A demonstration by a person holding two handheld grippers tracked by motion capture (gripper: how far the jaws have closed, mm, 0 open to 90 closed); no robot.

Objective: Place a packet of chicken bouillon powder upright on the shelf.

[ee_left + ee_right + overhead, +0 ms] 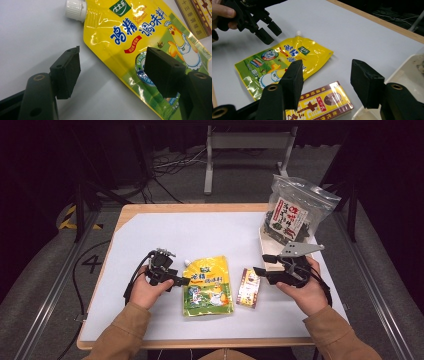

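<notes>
Near the desk's front edge, the glossy yellow-and-green spouted plastic pouch (207, 286) lies flat, white screw cap (76, 10) toward the far edge, printed with blue characters and a cartoon chicken. The left gripper (180, 281), jaws apart, straddles its left edge, gripping nothing. Just right lies a flat red-and-gold cellophane-wrapped box (248, 287); the right gripper (260, 265) hovers beside it, jaws apart and empty. At the far right corner stands a clear zip bag of dark dried food (290, 212).

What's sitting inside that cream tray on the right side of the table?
The tray holds an upright clear zip bag of dark dried pieces with a red-and-white label. The bag and the right gripper cover the tray floor, so anything lying under or behind them is hidden.
</notes>
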